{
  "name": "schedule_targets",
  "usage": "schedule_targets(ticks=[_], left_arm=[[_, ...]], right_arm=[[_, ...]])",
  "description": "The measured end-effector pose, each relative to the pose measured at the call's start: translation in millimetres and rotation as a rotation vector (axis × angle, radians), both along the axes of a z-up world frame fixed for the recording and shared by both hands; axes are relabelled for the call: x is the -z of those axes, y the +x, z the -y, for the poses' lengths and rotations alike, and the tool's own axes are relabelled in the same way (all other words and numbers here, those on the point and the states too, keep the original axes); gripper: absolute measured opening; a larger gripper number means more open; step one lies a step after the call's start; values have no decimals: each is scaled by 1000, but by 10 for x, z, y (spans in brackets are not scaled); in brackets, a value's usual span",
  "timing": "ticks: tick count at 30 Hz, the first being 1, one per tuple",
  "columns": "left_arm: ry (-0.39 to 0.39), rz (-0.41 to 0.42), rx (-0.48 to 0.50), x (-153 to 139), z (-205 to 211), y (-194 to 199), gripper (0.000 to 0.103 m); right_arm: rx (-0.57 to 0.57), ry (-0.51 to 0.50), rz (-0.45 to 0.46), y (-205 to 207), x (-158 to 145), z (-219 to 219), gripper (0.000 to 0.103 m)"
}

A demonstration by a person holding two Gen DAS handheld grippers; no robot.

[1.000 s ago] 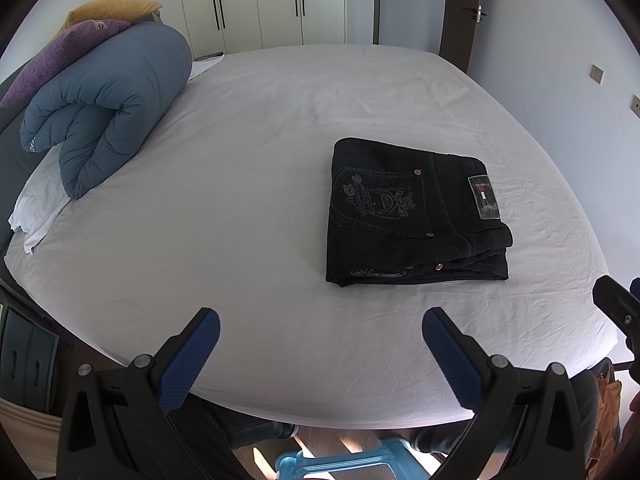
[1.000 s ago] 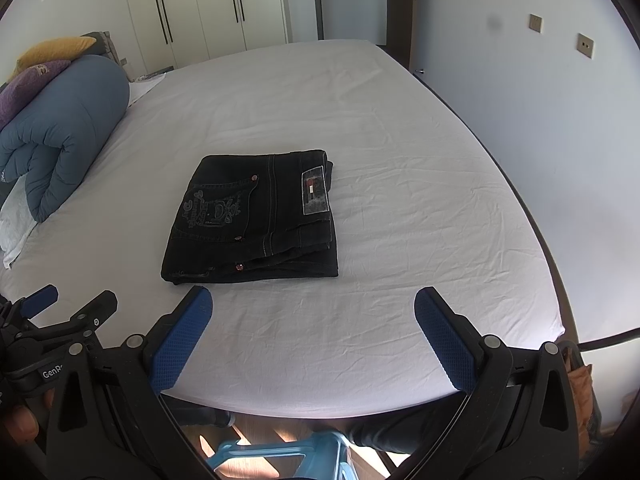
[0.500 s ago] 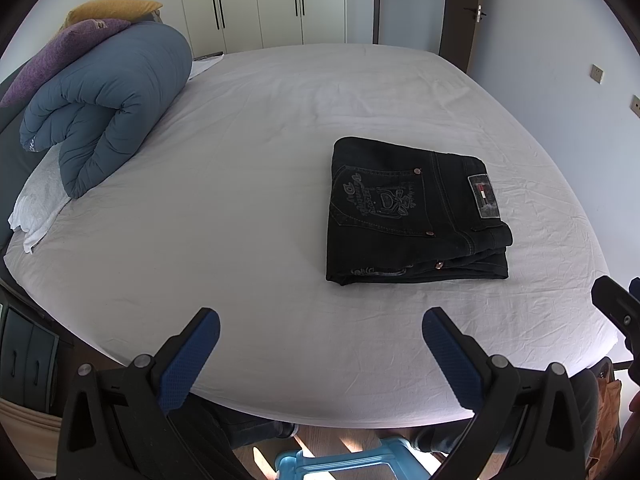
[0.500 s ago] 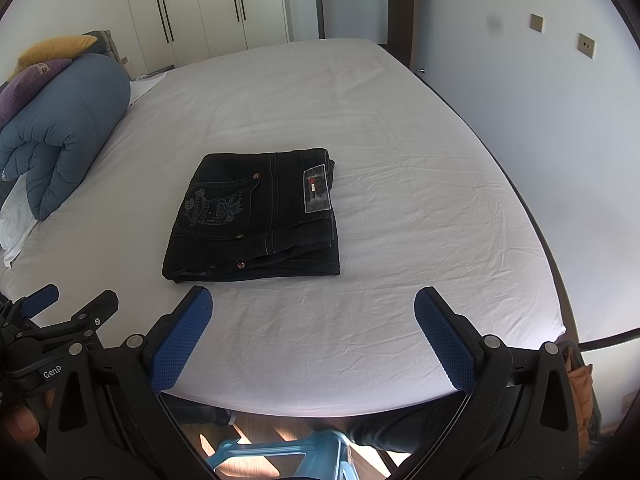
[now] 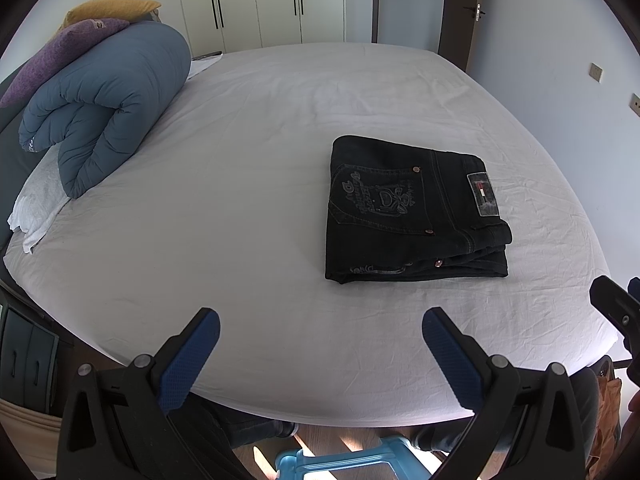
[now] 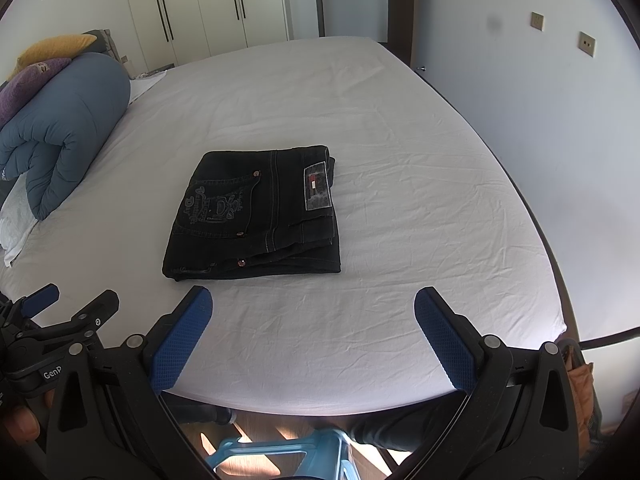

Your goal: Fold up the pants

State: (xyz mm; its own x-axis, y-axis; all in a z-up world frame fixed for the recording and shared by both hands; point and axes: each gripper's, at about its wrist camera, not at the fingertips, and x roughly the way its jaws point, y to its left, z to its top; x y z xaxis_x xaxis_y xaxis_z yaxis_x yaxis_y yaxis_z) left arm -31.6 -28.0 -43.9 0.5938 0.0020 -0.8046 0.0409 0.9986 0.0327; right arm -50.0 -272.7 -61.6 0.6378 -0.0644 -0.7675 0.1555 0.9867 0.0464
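1. Left wrist view, surface and room: a bed (image 5: 280,128) covered by a lightly creased white sheet fills the frame. A rolled blue duvet (image 5: 104,104) lies at its left edge, with a purple pillow (image 5: 60,56) and a yellow pillow (image 5: 108,8) on it. White wardrobe doors (image 5: 260,0) stand behind, and a door (image 5: 460,12) to their right.
2. Left wrist view, position: the left gripper (image 5: 320,344) hangs over the near edge of the bed, jaws spread wide and holding nothing. The folded black pants (image 5: 412,212) lie flat on the sheet ahead and to the right, well apart from both fingertips.
3. Left wrist view, orientation: the bundle's long axis runs left to right; the waistband label faces up at the right end, the embroidered pocket at the left.
4. Right wrist view, surface and room: same bed (image 6: 400,120), a plain wall (image 6: 540,100) with switch plates on the right, and wood flooring below.
5. Right wrist view, position: the right gripper (image 6: 312,324) is likewise wide apart and empty. The pants (image 6: 256,212) lie ahead, left of centre, near but clear of the left fingertip. The other gripper shows at the lower left.
6. Right wrist view, orientation: long axis again across the frame, label end to the right.
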Motion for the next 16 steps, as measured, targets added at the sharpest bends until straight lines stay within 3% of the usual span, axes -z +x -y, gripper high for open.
schedule_targets(ticks=[16], left_arm=[[0,10,12,-19,-8,-4,103]], right_arm=[[-3,1,-4,-15,17,-3,103]])
